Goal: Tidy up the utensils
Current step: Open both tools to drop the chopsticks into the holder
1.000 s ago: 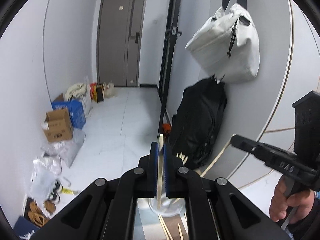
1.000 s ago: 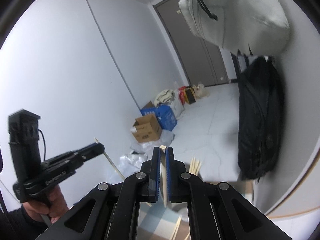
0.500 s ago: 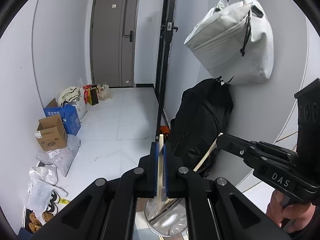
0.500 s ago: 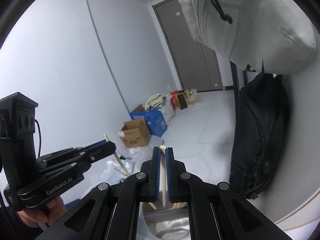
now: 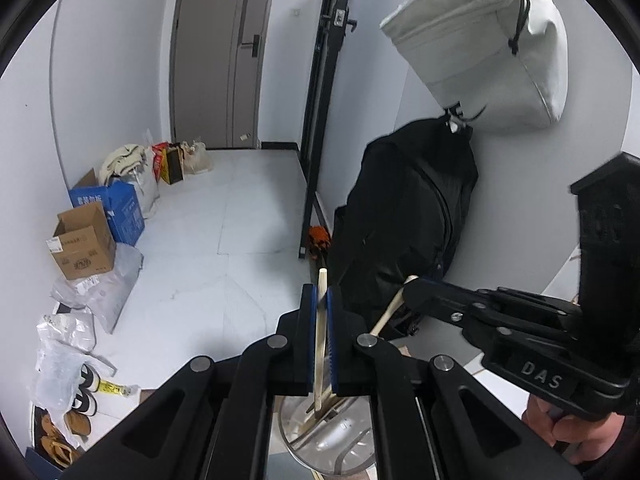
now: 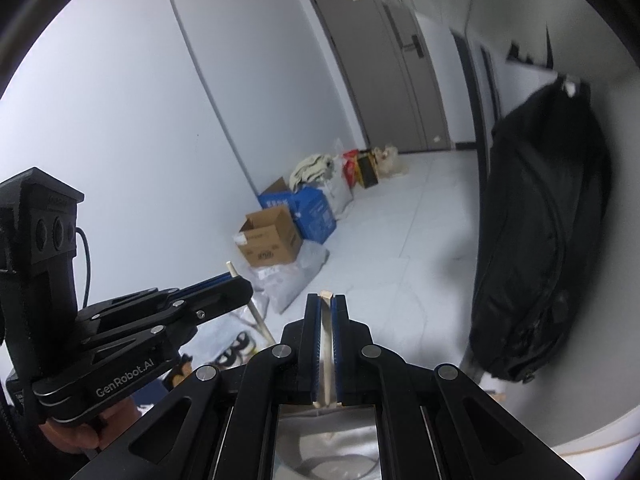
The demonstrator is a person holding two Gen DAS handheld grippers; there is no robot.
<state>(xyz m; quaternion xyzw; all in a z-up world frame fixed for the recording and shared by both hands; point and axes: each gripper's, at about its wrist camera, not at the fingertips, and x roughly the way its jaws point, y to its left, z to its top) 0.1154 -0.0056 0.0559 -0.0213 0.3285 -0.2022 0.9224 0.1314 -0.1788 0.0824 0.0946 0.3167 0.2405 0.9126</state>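
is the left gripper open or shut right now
Shut on a thin pale wooden chopstick: the left gripper has both blue pads pressed against it, its lower end over the round metal holder.

Pale wooden chopstick (image 5: pixel 320 344) upright over round metal holder (image 5: pixel 320 436), another (image 6: pixel 327 344) perhaps above it

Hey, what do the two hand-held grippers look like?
Both are matte black with blue finger pads and silver pivot screws. The left hand-held gripper reads "GenRobot.AI", with a black cable behind it. The right hand-held gripper reads "DAS". A dark sleeve shows.
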